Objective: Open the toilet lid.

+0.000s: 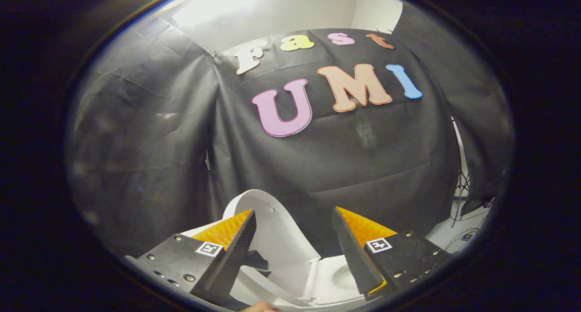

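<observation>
A: The fingers (292, 244) stand wide apart and grip nothing.

B: And the toilet lid (277, 232)?

A: Raised, white, between the fingers and leaning toward the left one, its top edge just ahead of that finger's tip. Below it, close in by the right finger, the toilet seat (338, 280) and bowl opening lie uncovered.

B: So it looks about done. What could spoil it?

A: If the lid isn't past its balance point (I can't tell how far back it leans), it could drop shut. The left finger could also catch its edge while backing off.
</observation>
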A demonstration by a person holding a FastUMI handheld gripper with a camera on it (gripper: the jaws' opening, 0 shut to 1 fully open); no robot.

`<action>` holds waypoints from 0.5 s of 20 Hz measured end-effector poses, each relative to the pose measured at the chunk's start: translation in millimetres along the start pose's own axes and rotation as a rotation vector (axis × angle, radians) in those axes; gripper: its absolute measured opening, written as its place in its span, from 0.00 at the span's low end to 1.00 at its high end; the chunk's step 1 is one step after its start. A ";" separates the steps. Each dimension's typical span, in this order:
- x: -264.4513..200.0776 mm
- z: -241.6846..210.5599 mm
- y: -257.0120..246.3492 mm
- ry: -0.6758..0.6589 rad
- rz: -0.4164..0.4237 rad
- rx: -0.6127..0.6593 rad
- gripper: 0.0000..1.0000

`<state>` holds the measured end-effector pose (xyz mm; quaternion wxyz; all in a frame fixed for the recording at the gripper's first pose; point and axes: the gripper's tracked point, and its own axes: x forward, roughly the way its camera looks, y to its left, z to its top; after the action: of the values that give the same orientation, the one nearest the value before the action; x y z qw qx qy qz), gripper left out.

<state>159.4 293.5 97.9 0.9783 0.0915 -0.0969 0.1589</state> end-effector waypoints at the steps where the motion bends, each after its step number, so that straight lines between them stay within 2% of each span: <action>1: -0.6 -3.5 -5.1 0.014 -0.012 -0.002 0.99; 4: -6.0 -18.4 -21.2 0.083 -0.029 -0.022 0.99; 7: -14.5 -24.9 -38.1 0.145 -0.011 -0.043 0.99; 10: -25.2 -28.5 -75.1 0.210 -0.039 -0.064 0.99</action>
<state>165.2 222.0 53.8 0.9883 0.0451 0.0029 0.1456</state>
